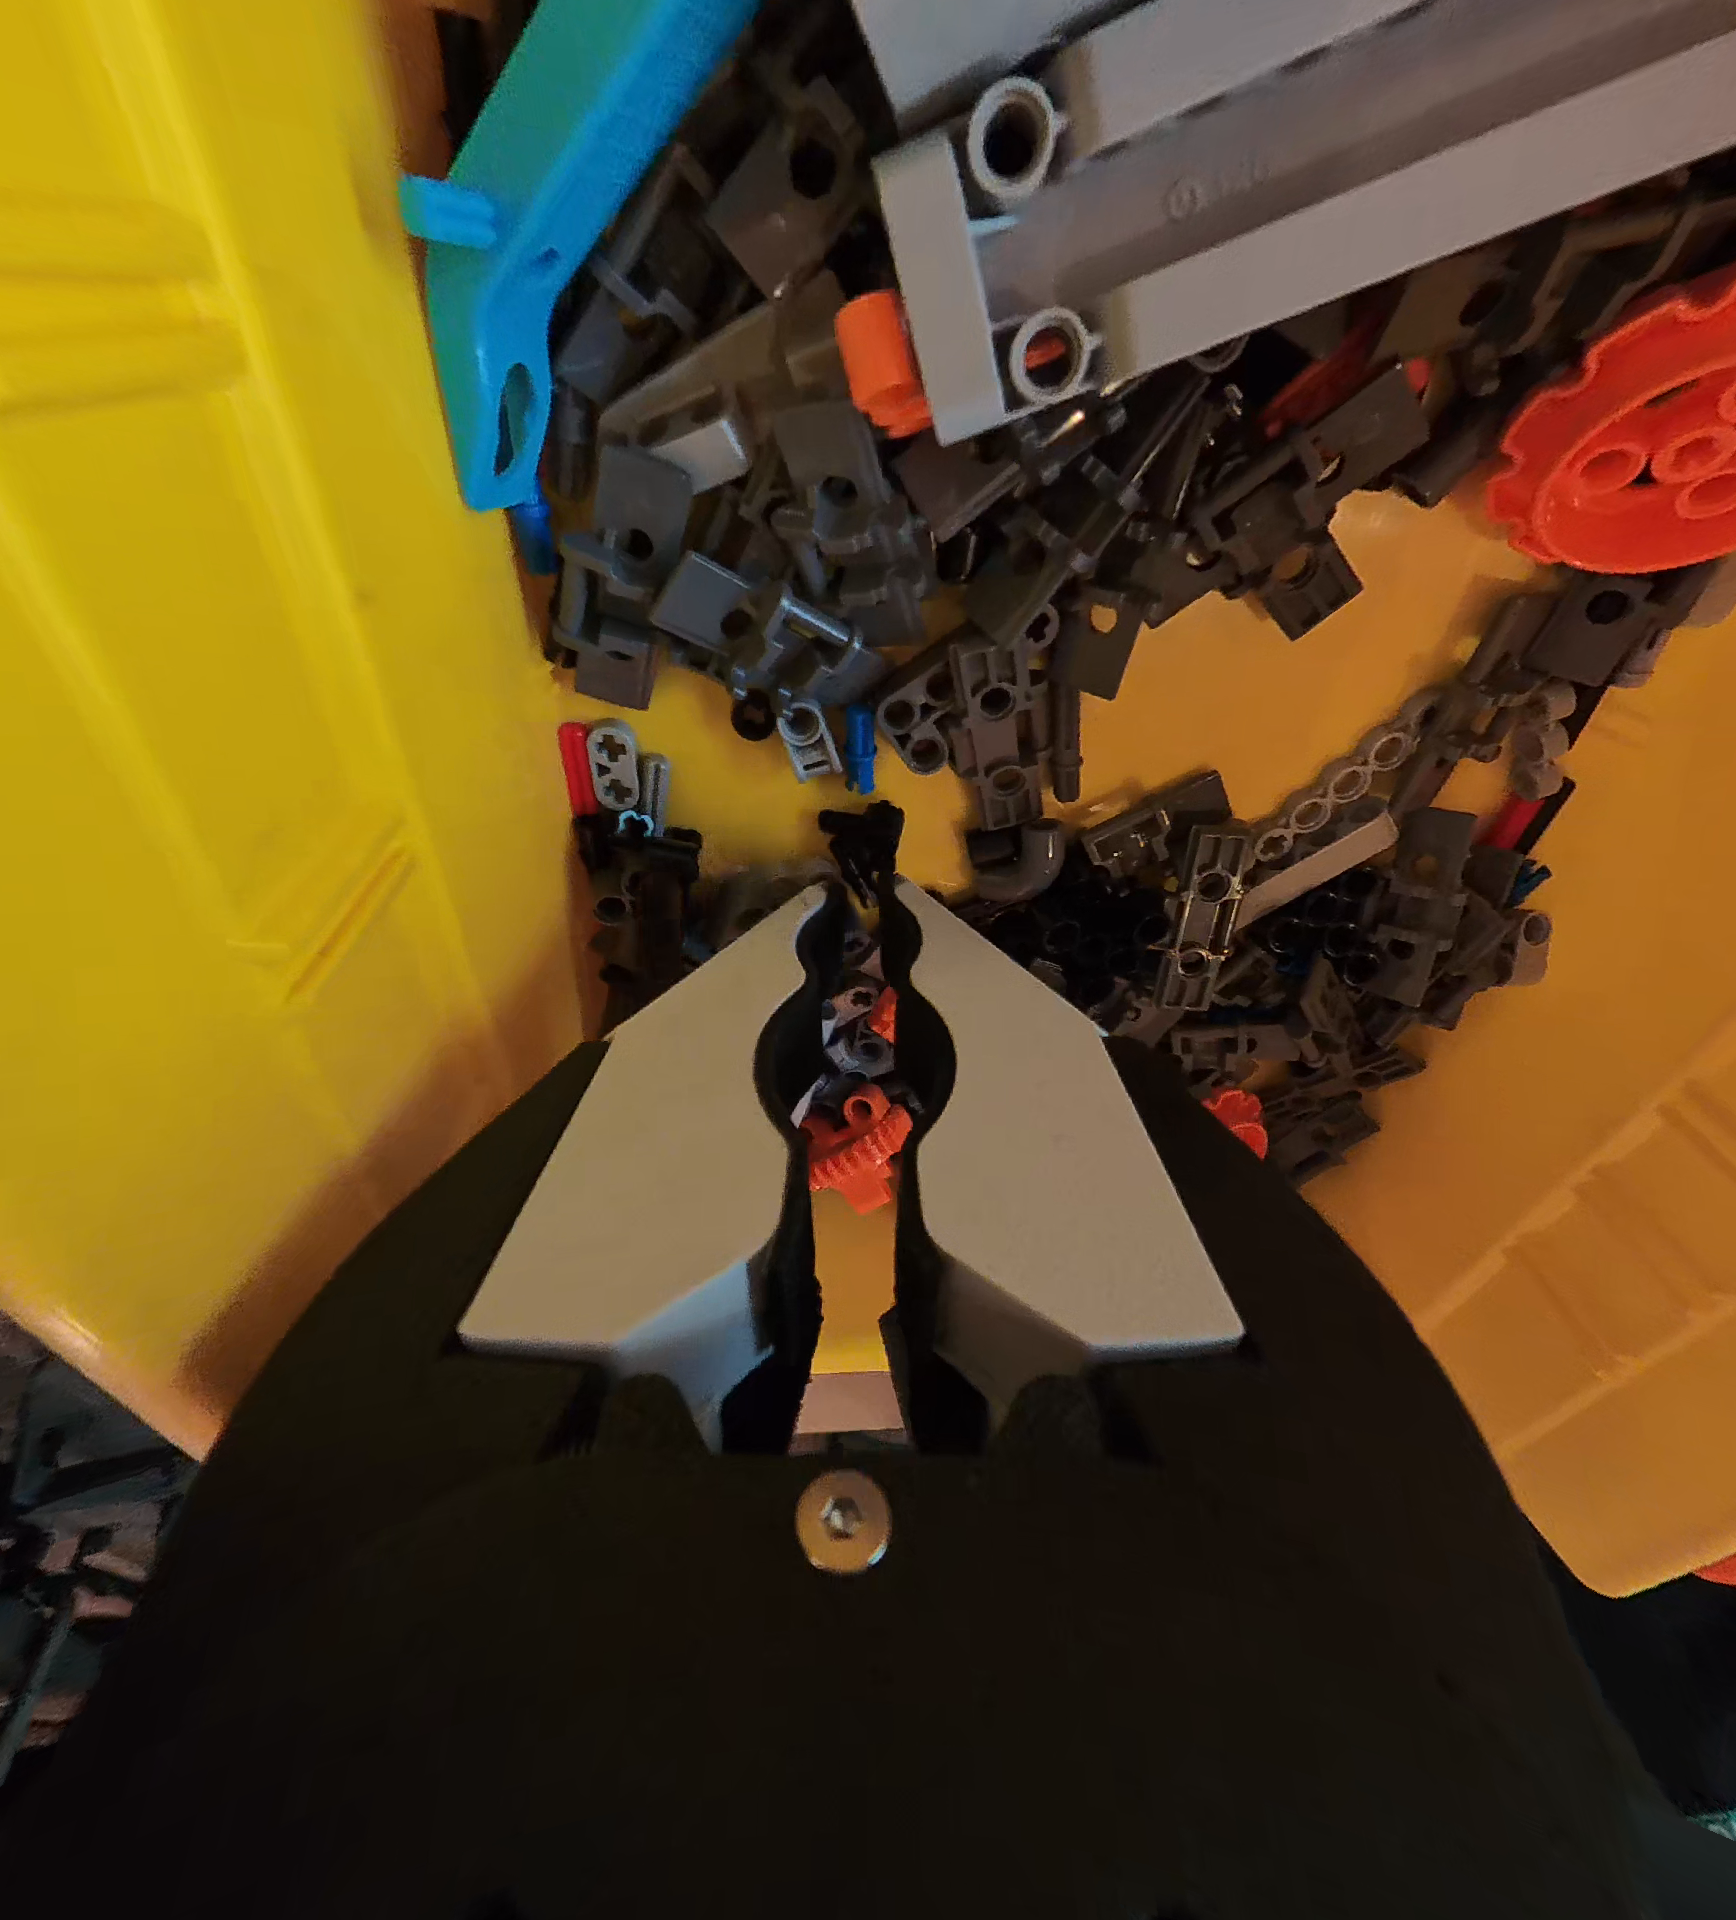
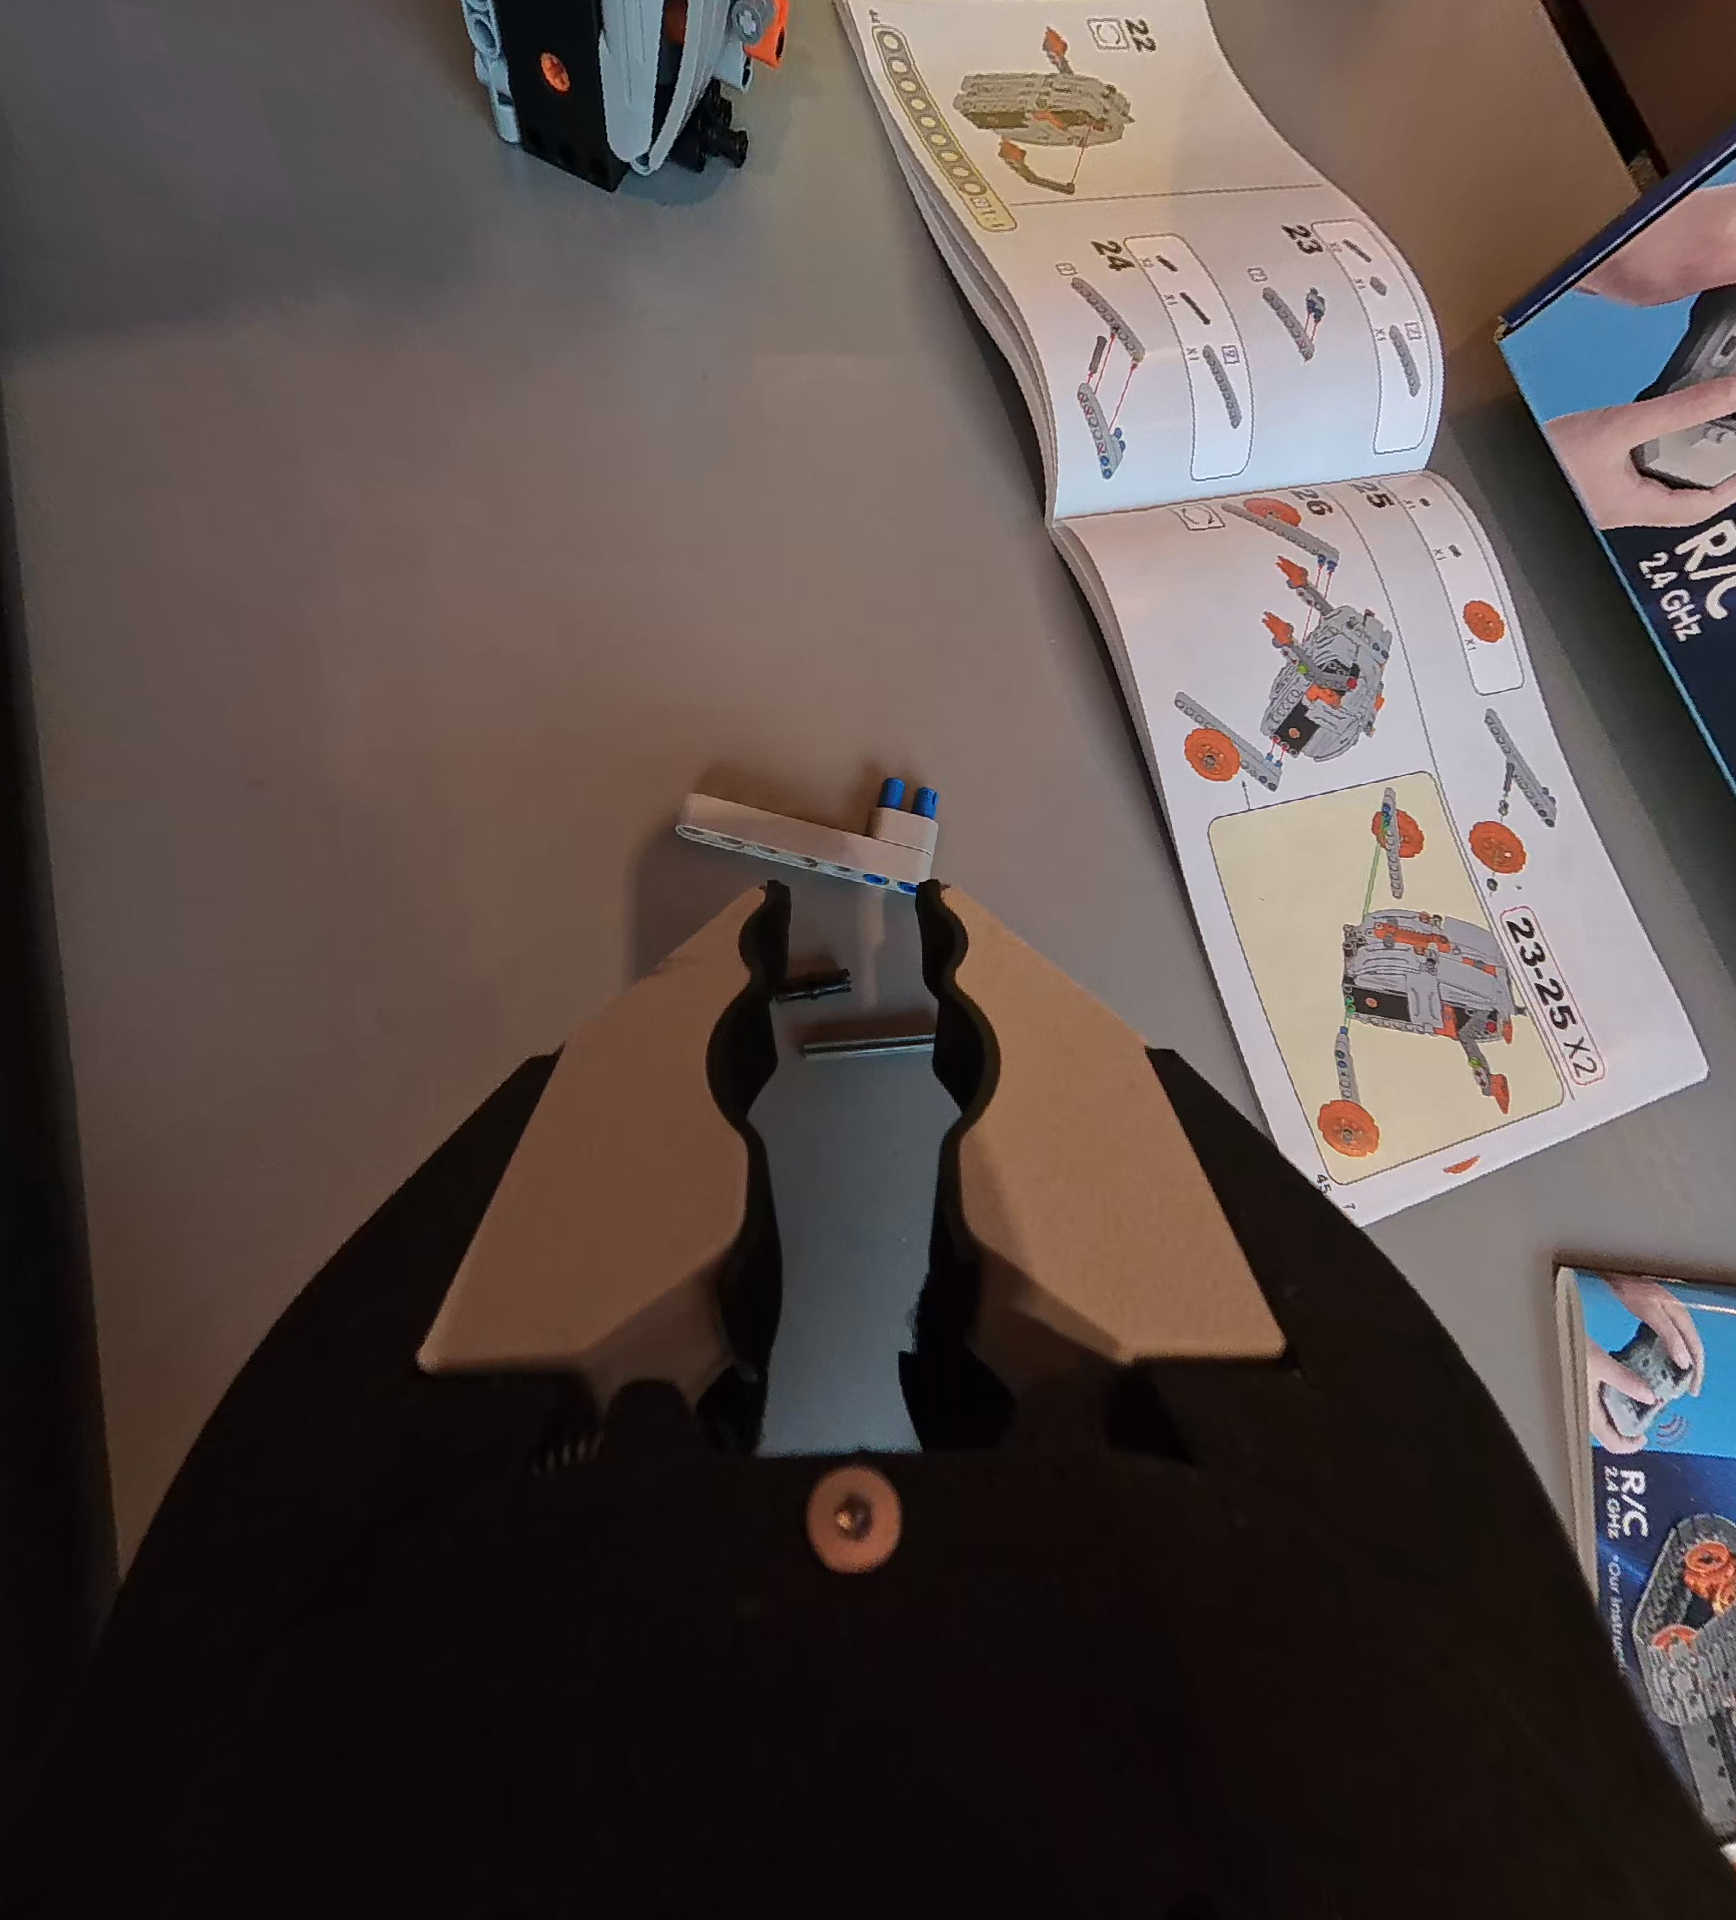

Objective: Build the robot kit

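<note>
In the left wrist view my left gripper [image 1: 864, 896] is inside a yellow bin [image 1: 220, 623], its jaws nearly together on a small black pin [image 1: 859, 836] that sticks out past the fingertips. Loose grey, black and orange building pieces [image 1: 947, 582] lie below it. In the right wrist view my right gripper [image 2: 853, 894] is open and empty, just above a grey table [image 2: 376, 571]. A white beam with blue pins [image 2: 812, 836] lies right in front of its tips. A small black pin [image 2: 812, 985] and a grey axle [image 2: 869, 1044] lie between its fingers on the table.
A blue plastic tool [image 1: 573, 208], a big grey part [image 1: 1207, 187] and an orange wheel [image 1: 1674, 426] lie in the bin. On the table are an open instruction booklet [image 2: 1311, 623], a half-built model [image 2: 625, 83] at the far edge, and two blue boxes [image 2: 1695, 364] [image 2: 1705, 1558] at the right. One gripper's finger ends stand about 45 cm off the other's. From my left tips it is roughly 12 cm to the orange wheel [image 1: 1674, 426]; from my right, 40 cm.
</note>
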